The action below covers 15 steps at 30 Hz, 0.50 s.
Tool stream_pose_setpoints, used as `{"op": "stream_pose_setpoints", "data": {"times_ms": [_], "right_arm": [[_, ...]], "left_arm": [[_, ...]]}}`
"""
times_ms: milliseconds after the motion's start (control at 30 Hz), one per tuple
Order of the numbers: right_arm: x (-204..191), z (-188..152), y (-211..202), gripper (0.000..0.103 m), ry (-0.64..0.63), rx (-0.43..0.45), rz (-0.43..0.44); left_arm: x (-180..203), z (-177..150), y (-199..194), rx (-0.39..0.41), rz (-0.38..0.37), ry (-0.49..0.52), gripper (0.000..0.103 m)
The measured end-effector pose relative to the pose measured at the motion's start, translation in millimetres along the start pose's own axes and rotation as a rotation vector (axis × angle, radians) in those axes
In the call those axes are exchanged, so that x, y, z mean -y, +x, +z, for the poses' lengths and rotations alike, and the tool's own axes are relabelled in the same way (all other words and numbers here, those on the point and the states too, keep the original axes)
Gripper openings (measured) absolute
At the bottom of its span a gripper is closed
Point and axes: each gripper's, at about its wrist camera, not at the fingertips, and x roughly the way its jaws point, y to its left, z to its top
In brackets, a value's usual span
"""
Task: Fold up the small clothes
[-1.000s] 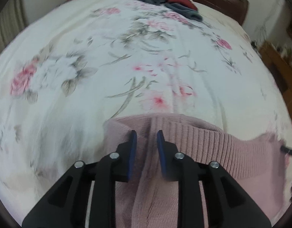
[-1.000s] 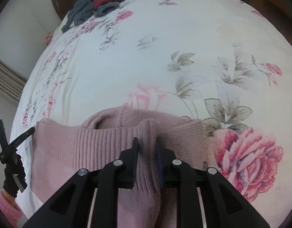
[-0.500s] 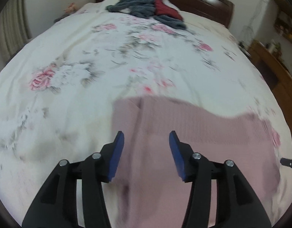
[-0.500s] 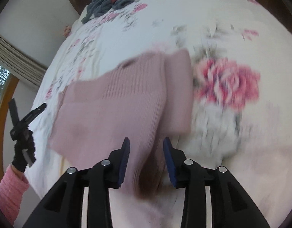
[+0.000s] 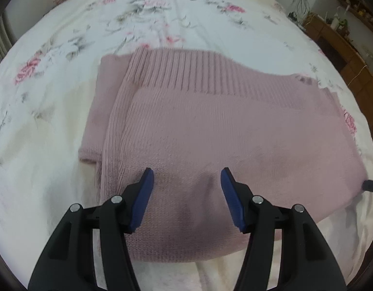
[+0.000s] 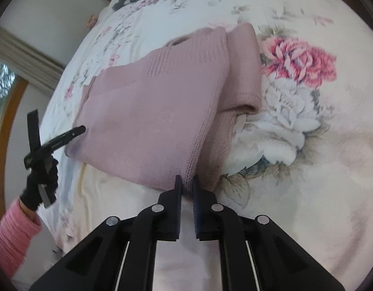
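— On the bed [image 5: 53, 126], what is lying there?
— A pink sweater [image 5: 210, 126], folded, is lying flat on the floral cover. No labels or writing are showing.
— And the grippers?
— The left gripper [image 5: 186, 194] is hovering wide apart over its near edge; the right gripper [image 6: 186, 189] is pinching its near corner.
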Motion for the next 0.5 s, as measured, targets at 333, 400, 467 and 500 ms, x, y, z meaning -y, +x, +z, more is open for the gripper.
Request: {"op": "stream_pose_setpoints", "data": {"times_ms": [333, 400, 467, 500], "right_arm": [[17, -9, 35, 0.008, 0.026, -0.077, -0.06], [21, -7, 36, 0.008, 0.045, -0.078, -0.044], [23, -6, 32, 0.011, 0.06, -0.077, -0.021], [23, -5, 29, 0.016, 0.065, -0.074, -0.012]], "left_arm": [[-6, -6, 9, -0.012, 0.006, 0.016, 0.057], [-8, -5, 8, -0.015, 0.001, 0.008, 0.057], [-8, -4, 6, -0.018, -0.003, -0.004, 0.057], [-7, -3, 4, -0.018, -0.003, -0.006, 0.057]]}}
